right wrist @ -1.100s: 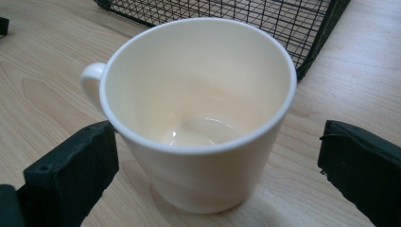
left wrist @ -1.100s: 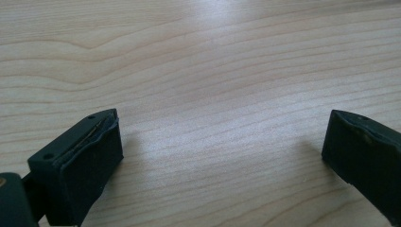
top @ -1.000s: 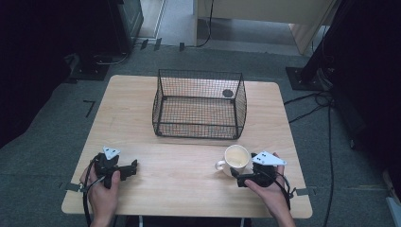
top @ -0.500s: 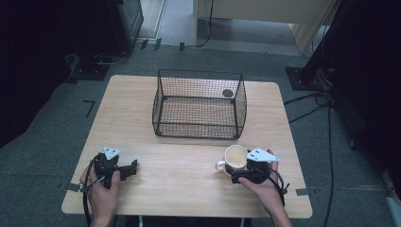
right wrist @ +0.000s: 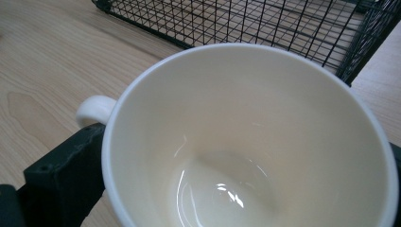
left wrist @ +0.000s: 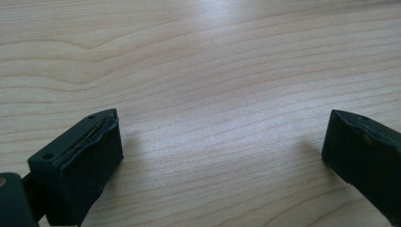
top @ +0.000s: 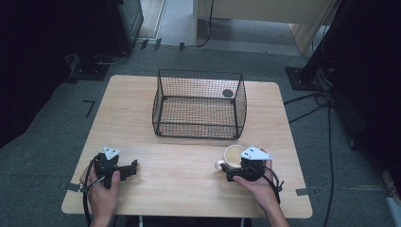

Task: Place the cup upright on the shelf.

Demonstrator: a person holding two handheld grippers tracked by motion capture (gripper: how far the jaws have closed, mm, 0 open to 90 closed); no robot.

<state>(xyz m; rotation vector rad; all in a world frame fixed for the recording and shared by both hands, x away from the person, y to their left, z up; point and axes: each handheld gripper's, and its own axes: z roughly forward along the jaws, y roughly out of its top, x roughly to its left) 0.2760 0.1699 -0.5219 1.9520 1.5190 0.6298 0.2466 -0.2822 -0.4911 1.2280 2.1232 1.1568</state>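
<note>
Surroundings: grey carpet floor (top: 47, 118) around my counter, dark equipment stands and loose cables at the edges.
Counter: pale wood-grain counter (top: 189, 175), rectangular with rounded corners, smooth matt finish; the grain runs in long wavy bands in my left gripper view.
Basket: black wire-mesh basket (top: 198, 105), box-shaped, open at the top, fine square grid, standing at the far middle of the counter; a small dark round disc (top: 228, 93) sits near its far right corner.
Cup: cream-white glazed cup (top: 233, 155), round, with a looped handle (top: 220, 164) pointing toward my left side; it stands on the counter near the basket's near right corner, apart from the wire. In my right gripper view the glossy cup (right wrist: 246, 142) has a smooth bare inside that catches small highlights, and its handle (right wrist: 94, 109) sticks out to the left.
Right gripper: my right gripper (top: 236, 171), black with a grey three-cornered plate on top, jaws spread to either side of the cup's body; whether the pads press the wall, I cannot tell.
Left gripper: my left gripper (top: 132, 166), resting low at the near left of the counter, well apart from the cup; jaws wide, matt black rubbery pads with nothing but bare wood between them.
</note>
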